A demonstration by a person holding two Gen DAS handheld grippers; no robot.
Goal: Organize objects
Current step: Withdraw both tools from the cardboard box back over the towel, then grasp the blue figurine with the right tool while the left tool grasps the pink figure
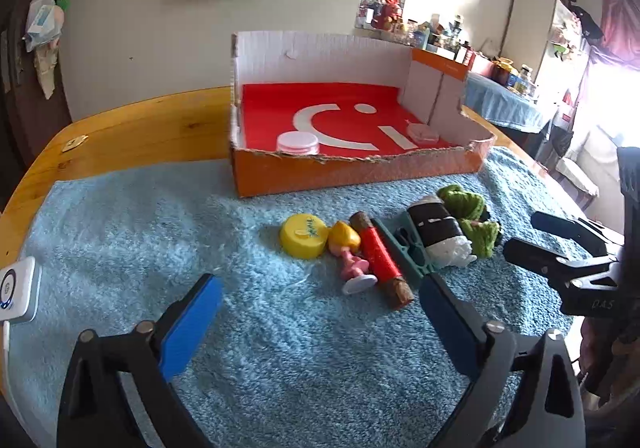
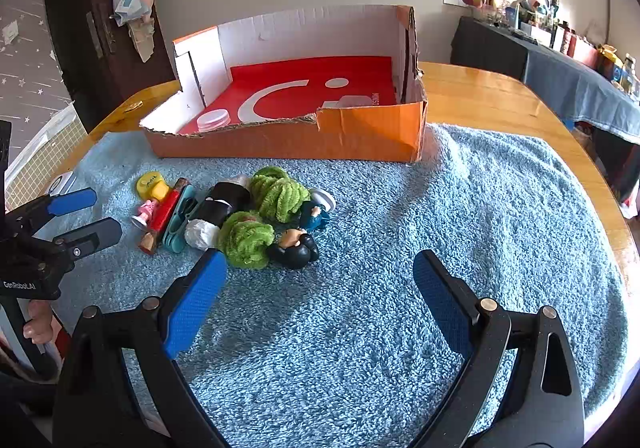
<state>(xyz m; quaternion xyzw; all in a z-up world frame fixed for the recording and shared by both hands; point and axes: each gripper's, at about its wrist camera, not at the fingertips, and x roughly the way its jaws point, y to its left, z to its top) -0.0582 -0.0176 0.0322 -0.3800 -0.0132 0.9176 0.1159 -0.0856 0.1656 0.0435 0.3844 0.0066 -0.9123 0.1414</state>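
The orange cardboard box holds a clear jar at seven o'clock and a pink lid at four. Both the left gripper and the right gripper gape, grasping nothing.

Left gripper: jaws spread wide, nothing between the blue pads, pitched down over the surface. From the right wrist view its 2 fingers reach in from the left edge, apart. Bare fingers of the left hand wrap the handle below. Right gripper: jaws likewise wide, empty, angled down, 2 fingers parted.
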